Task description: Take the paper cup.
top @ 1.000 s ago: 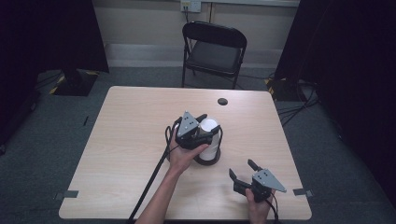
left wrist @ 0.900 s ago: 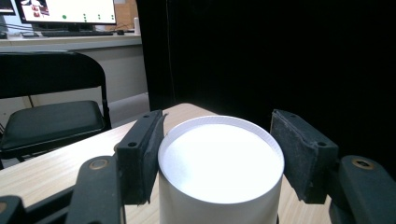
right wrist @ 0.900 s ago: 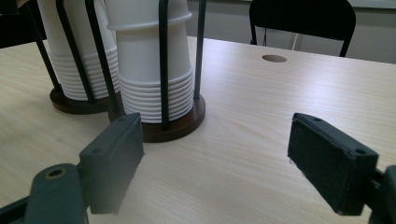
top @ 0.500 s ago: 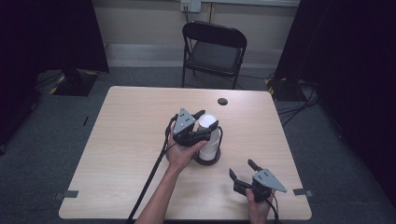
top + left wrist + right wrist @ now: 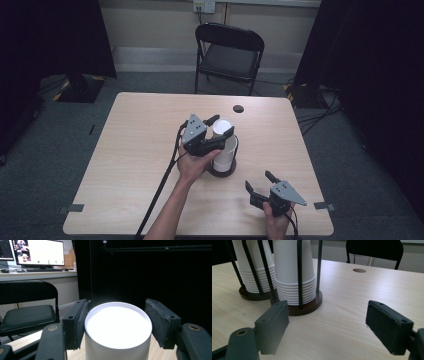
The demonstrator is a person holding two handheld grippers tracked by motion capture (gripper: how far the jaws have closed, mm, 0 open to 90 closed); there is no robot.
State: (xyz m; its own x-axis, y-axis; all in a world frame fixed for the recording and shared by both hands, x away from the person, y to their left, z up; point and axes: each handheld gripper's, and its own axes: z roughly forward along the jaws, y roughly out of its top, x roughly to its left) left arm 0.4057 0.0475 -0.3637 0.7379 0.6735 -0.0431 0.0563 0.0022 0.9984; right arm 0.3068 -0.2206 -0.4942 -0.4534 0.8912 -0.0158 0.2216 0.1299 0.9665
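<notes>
The stack of white paper cups (image 5: pixel 224 145) stands upright, with its long axis vertical; the cups are upside down, so the round flat bottom of the top cup (image 5: pixel 118 326) faces up and the rolled rims lie in rings at the lower end, as the right gripper view shows (image 5: pixel 294 293). The stack sits in a holder of thin black metal rods (image 5: pixel 299 272) on a round dark wooden base (image 5: pixel 222 170), on the pale wood-grain table (image 5: pixel 135 150). The left gripper (image 5: pixel 216 130) is at the top of this stack, its jaws apart, one on each side of the top cup. In the left gripper view the left pad (image 5: pixel 80 322) lies against the cup wall or just beside it, while the right pad (image 5: pixel 157 320) stands off from it with a clear gap. The pads are black and rough like foam; the cup is smooth and matt. The right gripper (image 5: pixel 259 184) is near the front right part of the table, in front of the stack and to the right of it, with jaws wide apart and nothing between them. A second similar stack of white cups (image 5: pixel 253 267) stands just behind the first in that view. Behind the table is a black folding chair (image 5: pixel 227 52).
</notes>
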